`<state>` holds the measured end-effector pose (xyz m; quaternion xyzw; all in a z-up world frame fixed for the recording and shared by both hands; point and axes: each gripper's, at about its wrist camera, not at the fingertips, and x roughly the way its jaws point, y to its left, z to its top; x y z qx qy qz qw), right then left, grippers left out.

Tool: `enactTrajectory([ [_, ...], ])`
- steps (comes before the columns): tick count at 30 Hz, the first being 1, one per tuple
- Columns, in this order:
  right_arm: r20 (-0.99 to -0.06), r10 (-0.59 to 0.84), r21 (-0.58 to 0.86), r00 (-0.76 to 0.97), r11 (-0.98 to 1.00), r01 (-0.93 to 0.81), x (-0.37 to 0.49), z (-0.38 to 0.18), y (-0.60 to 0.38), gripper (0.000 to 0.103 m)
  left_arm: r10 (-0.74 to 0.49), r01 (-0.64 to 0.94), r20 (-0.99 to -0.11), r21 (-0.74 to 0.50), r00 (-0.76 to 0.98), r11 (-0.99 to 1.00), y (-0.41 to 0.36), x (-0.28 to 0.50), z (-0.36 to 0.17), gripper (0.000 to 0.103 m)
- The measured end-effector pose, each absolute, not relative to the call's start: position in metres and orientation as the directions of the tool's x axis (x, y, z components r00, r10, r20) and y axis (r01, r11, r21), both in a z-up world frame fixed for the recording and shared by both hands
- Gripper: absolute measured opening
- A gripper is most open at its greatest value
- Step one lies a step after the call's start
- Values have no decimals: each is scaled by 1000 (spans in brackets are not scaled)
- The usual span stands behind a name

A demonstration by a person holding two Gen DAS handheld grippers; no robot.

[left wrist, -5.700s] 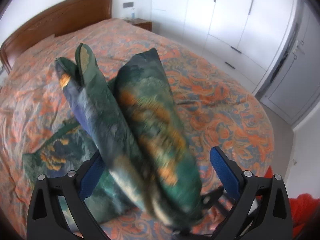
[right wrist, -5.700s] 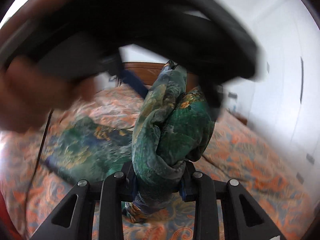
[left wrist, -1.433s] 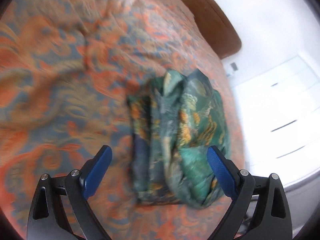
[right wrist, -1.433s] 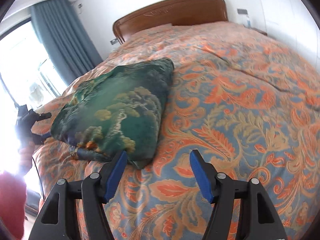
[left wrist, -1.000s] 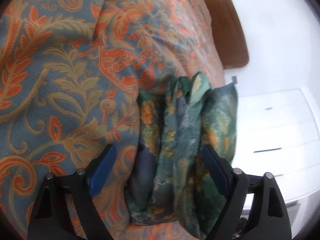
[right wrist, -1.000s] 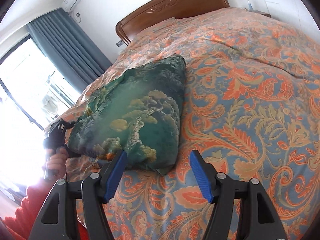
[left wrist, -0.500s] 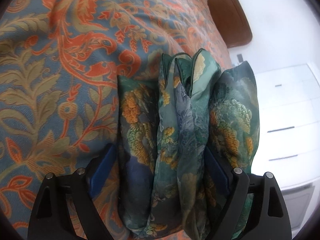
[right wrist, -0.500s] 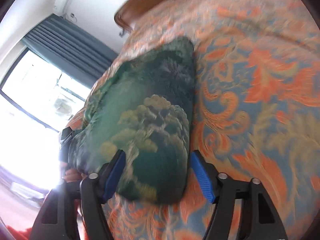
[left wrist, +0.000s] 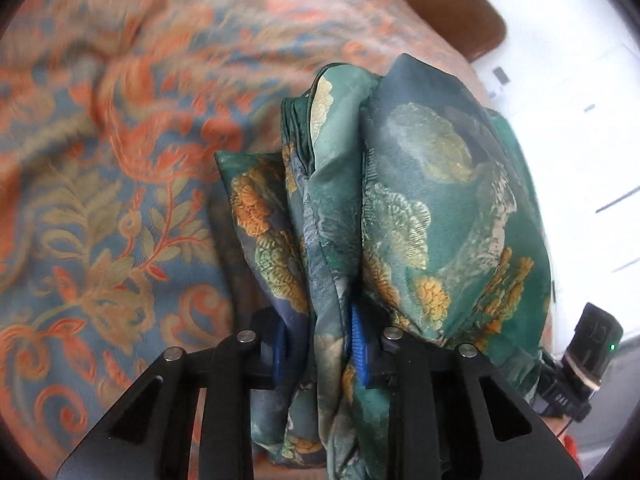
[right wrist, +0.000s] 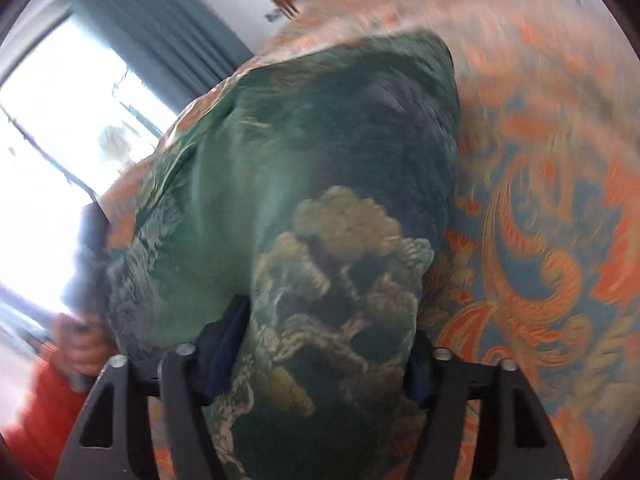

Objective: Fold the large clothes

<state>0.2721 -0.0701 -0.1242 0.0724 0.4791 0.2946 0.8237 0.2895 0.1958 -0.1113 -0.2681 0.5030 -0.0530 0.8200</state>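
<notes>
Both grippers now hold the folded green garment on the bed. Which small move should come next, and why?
Probably lift it a little, both ends together. The left gripper pinches only the middle layers of the folded garment, the right gripper spans its other end, and it lies on the bedspread.

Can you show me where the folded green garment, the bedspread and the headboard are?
garment (left wrist: 432,208): left wrist view, outer fold.
bedspread (left wrist: 120,216): left wrist view, bare patterned part.
headboard (left wrist: 452,12): left wrist view, wooden top.

Blurry all over the bedspread (right wrist: 560,220) and window (right wrist: 60,140). Covered by green folded cloth (right wrist: 320,220): most of the right gripper's (right wrist: 326,356) blue pads, maybe squeezing it. Cut off at the bottom edge.
</notes>
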Motion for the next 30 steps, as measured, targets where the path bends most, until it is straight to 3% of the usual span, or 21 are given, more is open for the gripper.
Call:
enactTrajectory([
  [9, -648, 540, 270, 537, 822, -501, 228, -68, -74, 61, -391, -17, -710, -493, 586, 870, 163, 302, -26, 25],
  [17, -543, 507, 180, 669, 849, -497, 279, -15, -91, 61, -385, 38, -659, -476, 646, 879, 136, 383, 12, 25],
  [23, -560, 486, 204, 672, 866, -456, 361, -31, -114, 61, -316, -13, -731, -405, 605, 914, 119, 447, -40, 30],
  [26, -649, 482, 269, 588, 869, -415, 402, -77, -116, 61, -226, -147, -832, -342, 506, 928, 124, 468, -99, 38],
  [28, -722, 477, 339, 500, 875, -345, 425, -117, -120, 73, -219, -175, -829, -352, 515, 919, 133, 459, -117, 49],
  [30, -679, 533, 438, 504, 846, -304, 428, -133, -135, 83, -238, -175, -783, -402, 575, 899, 143, 440, -109, 58],
])
